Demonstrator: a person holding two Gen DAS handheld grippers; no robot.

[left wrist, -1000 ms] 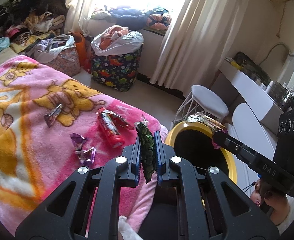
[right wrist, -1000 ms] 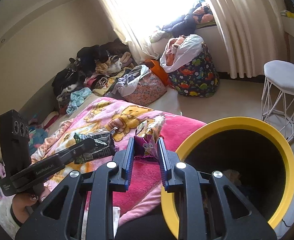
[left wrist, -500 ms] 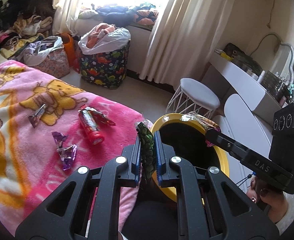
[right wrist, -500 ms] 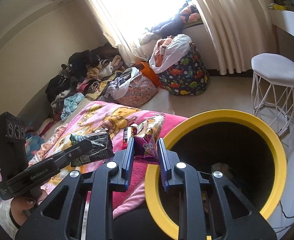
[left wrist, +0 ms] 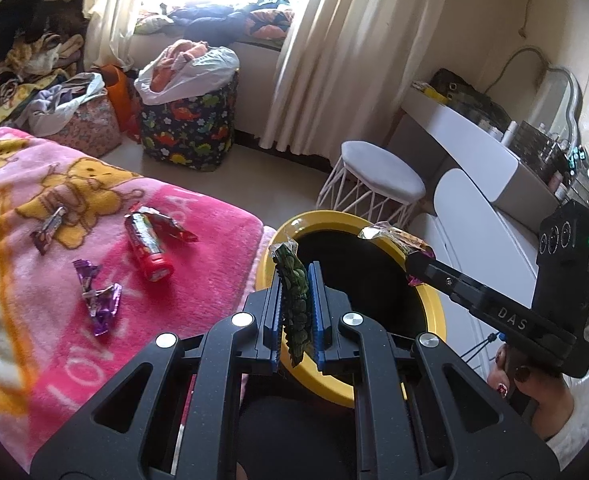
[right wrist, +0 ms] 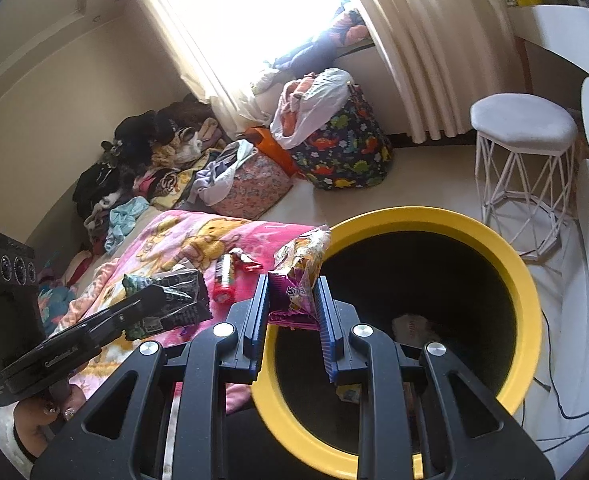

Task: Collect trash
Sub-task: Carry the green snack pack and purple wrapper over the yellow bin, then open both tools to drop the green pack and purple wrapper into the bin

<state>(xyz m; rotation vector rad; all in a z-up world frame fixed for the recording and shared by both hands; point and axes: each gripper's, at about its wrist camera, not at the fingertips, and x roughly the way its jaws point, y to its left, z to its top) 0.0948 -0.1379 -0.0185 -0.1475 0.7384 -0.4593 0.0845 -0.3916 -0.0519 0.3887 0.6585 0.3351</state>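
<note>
My left gripper [left wrist: 296, 280] is shut on a dark green snack wrapper [left wrist: 294, 296], held at the near left rim of the yellow-rimmed black bin [left wrist: 434, 308]. My right gripper [right wrist: 294, 300] is shut on a purple and orange snack bag [right wrist: 300, 268] over the bin's left rim [right wrist: 526, 292]. The right gripper also shows in the left wrist view [left wrist: 410, 258], with its bag [left wrist: 394, 236] above the bin's far rim. The left gripper shows in the right wrist view [right wrist: 150, 300] with its wrapper [right wrist: 174, 300]. A red tube-shaped wrapper [left wrist: 148, 248], purple wrappers [left wrist: 98, 296] and a small wrapper [left wrist: 50, 228] lie on the pink blanket [left wrist: 198, 216].
Some trash [right wrist: 414, 326] lies inside the bin. A white stool [left wrist: 378, 176] stands beyond the bin, a white desk [left wrist: 474, 140] to the right. A dinosaur-print hamper [left wrist: 190, 120] and clothes piles [left wrist: 26, 64] stand by the window.
Both grippers have moved right from over the blanket towards the bin, still holding their wrappers. The bin now fills more of both views.
</note>
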